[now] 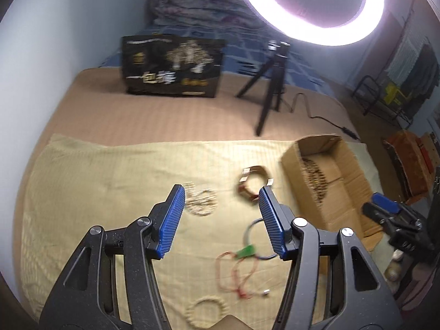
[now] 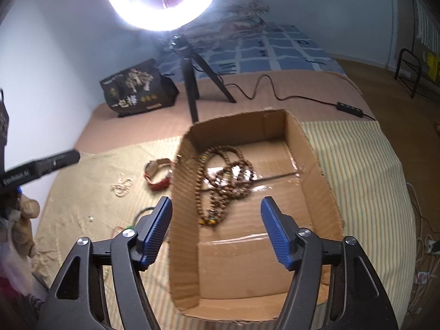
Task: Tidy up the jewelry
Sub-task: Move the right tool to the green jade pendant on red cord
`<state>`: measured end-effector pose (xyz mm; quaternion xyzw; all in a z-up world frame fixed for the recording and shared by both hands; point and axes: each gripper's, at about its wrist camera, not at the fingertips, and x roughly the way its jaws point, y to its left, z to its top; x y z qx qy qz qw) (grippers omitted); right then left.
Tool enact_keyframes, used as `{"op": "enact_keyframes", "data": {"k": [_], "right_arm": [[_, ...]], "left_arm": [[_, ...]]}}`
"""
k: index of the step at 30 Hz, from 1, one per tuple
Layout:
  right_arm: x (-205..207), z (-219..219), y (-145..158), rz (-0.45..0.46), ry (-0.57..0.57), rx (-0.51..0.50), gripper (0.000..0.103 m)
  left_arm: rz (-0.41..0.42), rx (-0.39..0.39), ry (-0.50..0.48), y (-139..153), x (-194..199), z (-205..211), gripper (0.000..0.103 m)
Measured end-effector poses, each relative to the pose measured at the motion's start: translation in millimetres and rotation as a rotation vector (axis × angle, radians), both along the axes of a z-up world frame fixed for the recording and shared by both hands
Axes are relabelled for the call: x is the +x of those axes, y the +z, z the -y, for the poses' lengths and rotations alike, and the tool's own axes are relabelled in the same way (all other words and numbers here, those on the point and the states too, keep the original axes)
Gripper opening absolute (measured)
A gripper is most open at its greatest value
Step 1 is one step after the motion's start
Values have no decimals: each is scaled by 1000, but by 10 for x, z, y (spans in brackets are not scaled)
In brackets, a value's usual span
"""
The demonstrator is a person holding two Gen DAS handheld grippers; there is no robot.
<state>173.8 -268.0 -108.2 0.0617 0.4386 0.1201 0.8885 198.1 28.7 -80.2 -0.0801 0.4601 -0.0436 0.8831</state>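
Note:
An open cardboard box (image 2: 324, 184) holds brown bead necklaces (image 2: 225, 181); it also shows in the left wrist view (image 1: 343, 192). My right gripper (image 2: 216, 211) is open and empty above the box's near left wall. My left gripper (image 1: 221, 200) is open and empty above a yellow cloth (image 1: 96, 181). On the cloth lie a red-brown bracelet (image 1: 251, 184), a white bead strand (image 1: 200, 200), a red cord with a green tag (image 1: 239, 264), a thin dark ring (image 1: 254, 225) and a cream bead bracelet (image 1: 206, 310).
A ring light (image 1: 310, 8) stands on a black tripod (image 1: 269, 90) behind the cloth, its cable (image 2: 288, 96) trailing right. A black printed bag (image 1: 172, 66) stands at the back left. The right gripper (image 1: 390, 214) shows at the left view's right edge.

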Motion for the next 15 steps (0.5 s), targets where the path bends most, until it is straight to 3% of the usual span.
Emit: {"op": "enact_keyframes", "data": {"k": [15], "right_arm": [[-64,-496,32,12,130,55,67]], "left_arm": [[-67,-9,48,-324,-322,-632,57]]}}
